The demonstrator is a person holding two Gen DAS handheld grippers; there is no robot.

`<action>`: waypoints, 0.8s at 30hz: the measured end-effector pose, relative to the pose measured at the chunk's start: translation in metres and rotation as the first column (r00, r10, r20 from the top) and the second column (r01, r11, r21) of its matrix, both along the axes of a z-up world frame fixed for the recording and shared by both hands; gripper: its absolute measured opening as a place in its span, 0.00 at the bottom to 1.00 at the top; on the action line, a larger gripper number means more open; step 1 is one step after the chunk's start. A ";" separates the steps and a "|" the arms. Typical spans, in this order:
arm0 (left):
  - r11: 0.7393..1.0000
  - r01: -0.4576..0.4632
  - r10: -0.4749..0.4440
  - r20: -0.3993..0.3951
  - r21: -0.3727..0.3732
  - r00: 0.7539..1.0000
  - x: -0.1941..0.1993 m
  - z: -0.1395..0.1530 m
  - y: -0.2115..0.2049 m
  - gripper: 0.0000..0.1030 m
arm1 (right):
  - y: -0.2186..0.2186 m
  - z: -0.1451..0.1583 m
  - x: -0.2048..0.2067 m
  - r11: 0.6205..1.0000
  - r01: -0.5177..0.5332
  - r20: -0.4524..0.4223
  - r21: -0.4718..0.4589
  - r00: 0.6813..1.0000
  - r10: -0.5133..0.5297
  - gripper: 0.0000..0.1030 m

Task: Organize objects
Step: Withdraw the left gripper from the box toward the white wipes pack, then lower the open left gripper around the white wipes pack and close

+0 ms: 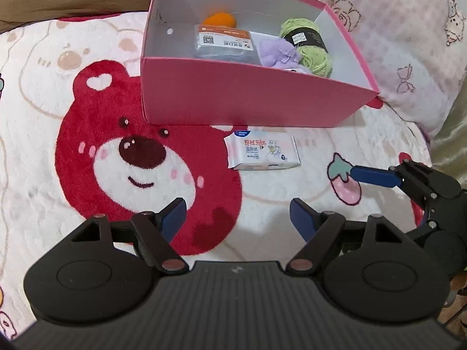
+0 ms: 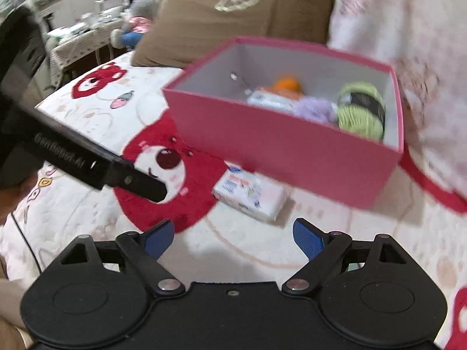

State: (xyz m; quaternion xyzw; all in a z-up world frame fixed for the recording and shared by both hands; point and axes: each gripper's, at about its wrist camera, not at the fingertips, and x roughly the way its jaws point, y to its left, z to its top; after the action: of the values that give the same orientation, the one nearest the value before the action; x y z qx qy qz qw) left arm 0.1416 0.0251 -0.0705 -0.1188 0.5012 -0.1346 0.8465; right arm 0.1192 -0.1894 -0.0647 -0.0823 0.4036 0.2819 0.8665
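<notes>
Lying ahead of both spread, empty jaws: wipes pack [image 1: 262, 152], just before pink box [image 1: 251, 99]. Left gripper [image 1: 238, 214] and right gripper [image 2: 233, 237] released, well short of it.

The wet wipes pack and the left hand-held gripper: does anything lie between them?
No. In the left wrist view, only bare bear-print blanket lies between the wet wipes pack and the open left hand-held gripper.
</notes>
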 end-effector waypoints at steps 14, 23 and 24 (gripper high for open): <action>0.997 0.040 -0.042 0.024 0.071 0.999 0.015 -0.033 -0.022 0.76 | 0.000 -0.040 0.005 1.000 0.019 0.092 -0.002 0.996 -0.019 0.88; 0.996 -0.082 0.085 0.128 -0.027 0.988 0.040 -0.047 -0.006 0.76 | 0.005 -0.059 0.033 0.995 0.095 0.059 -0.009 0.994 -0.095 0.87; 0.996 -0.082 0.087 0.134 -0.039 0.987 0.041 -0.048 -0.006 0.76 | 0.005 -0.060 0.035 0.995 0.102 0.053 0.002 0.993 -0.102 0.86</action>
State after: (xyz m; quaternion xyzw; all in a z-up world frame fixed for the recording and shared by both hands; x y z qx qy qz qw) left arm 0.1824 0.0194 -0.1188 -0.1445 0.4347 -0.1146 0.8815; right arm 0.1540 -0.1841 -0.1245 -0.0693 0.3845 0.2346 0.8901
